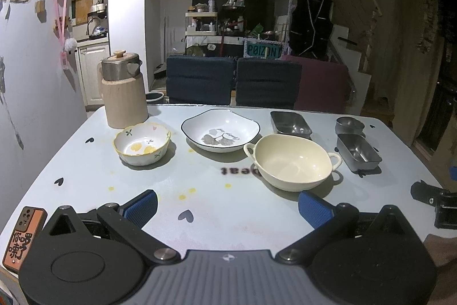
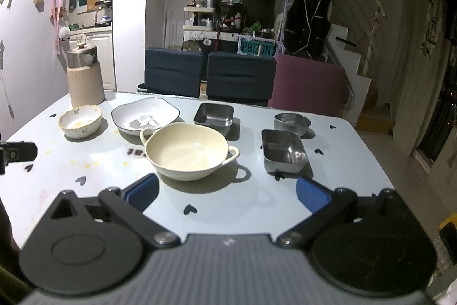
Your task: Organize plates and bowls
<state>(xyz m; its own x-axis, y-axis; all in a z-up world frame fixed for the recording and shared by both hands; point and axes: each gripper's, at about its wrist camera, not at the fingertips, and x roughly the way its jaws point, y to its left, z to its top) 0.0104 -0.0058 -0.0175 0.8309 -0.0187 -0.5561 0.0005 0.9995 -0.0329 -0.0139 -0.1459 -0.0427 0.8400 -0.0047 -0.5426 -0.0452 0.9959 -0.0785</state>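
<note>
A lived-in home: behind the tabletop (image 1: pixel 85 176) stand upholstered chairs (image 1: pixel 200 82), white kitchen cabinets (image 1: pixel 94 73) to their left, a staircase (image 2: pixel 357 59) to their right.

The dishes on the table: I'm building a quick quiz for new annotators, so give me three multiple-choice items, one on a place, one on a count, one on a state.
1. Where does the cream two-handled bowl sit?
A. In front of the ginkgo-print plate, nearest the grippers
B. Behind the thermal jug
C. Inside a steel tray

2. How many steel containers are on the table?
A. One
B. Three
C. Five

3. What state is the right gripper in?
A. Shut on the floral bowl
B. Shut on a tray
C. Open, holding nothing

Answers: 1 A, the bowl lies closest, the plate just behind it. 2 B, a square tray, a round bowl and a rectangular tray. 3 C, blue pads apart over bare table.
</note>
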